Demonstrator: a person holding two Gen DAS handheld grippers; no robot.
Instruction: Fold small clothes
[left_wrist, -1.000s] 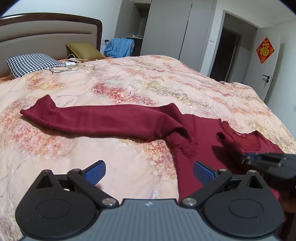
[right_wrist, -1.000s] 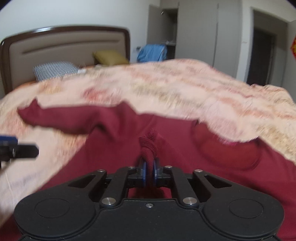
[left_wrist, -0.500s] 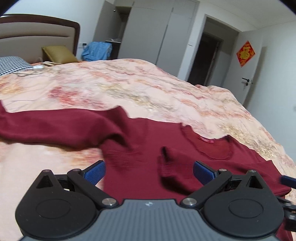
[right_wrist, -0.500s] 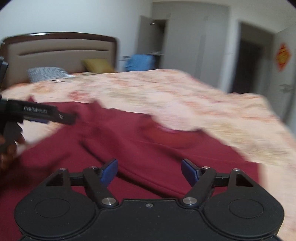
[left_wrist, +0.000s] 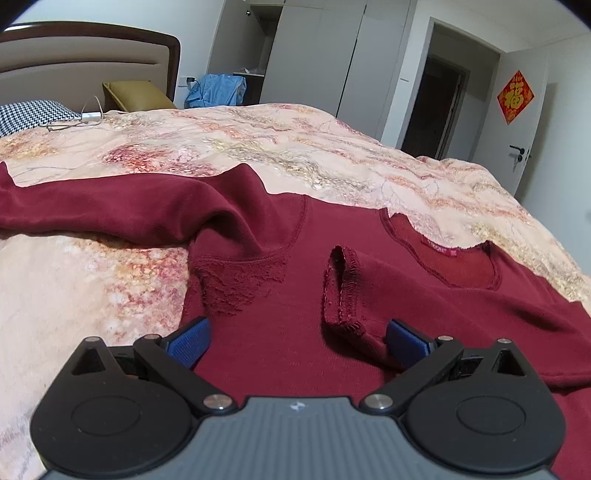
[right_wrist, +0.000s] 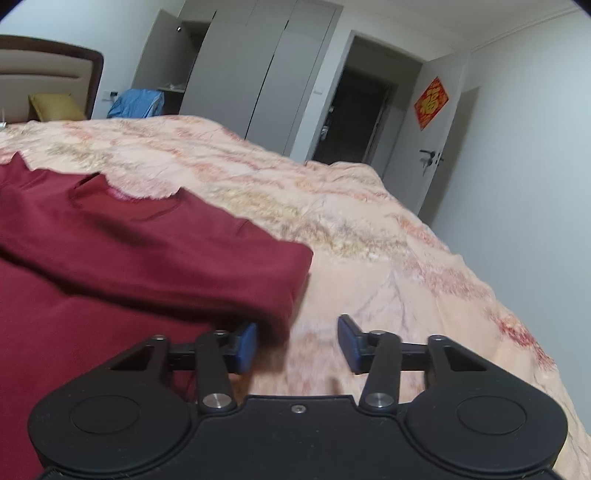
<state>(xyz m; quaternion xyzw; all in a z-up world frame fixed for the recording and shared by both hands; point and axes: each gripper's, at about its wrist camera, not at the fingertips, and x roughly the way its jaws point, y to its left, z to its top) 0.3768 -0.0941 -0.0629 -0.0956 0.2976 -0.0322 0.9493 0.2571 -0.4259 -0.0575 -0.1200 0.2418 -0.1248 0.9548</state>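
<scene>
A dark red long-sleeved top (left_wrist: 288, 273) lies flat on the floral bedspread (left_wrist: 258, 147). One sleeve (left_wrist: 110, 206) stretches out to the left. The other sleeve is folded across the chest, its cuff (left_wrist: 341, 288) lying near the neckline (left_wrist: 443, 258). My left gripper (left_wrist: 295, 341) is open and empty, low over the chest, its right fingertip beside the cuff. In the right wrist view the top (right_wrist: 110, 258) fills the left, its folded sleeve edge (right_wrist: 291, 280) ending at the bedspread (right_wrist: 388, 258). My right gripper (right_wrist: 297, 341) is open and empty at that edge.
A headboard (left_wrist: 74, 55), a checked pillow (left_wrist: 33, 114), an olive cushion (left_wrist: 136, 96) and a cable (left_wrist: 74, 122) are at the far end of the bed. Wardrobes (left_wrist: 332, 55), a blue garment (left_wrist: 218, 88) and a doorway (left_wrist: 436, 107) stand behind.
My right gripper let go of the sleeve cuff, opened and swung right to the top's right edge. My left gripper moved right and forward over the chest. The cuff now lies on the chest.
</scene>
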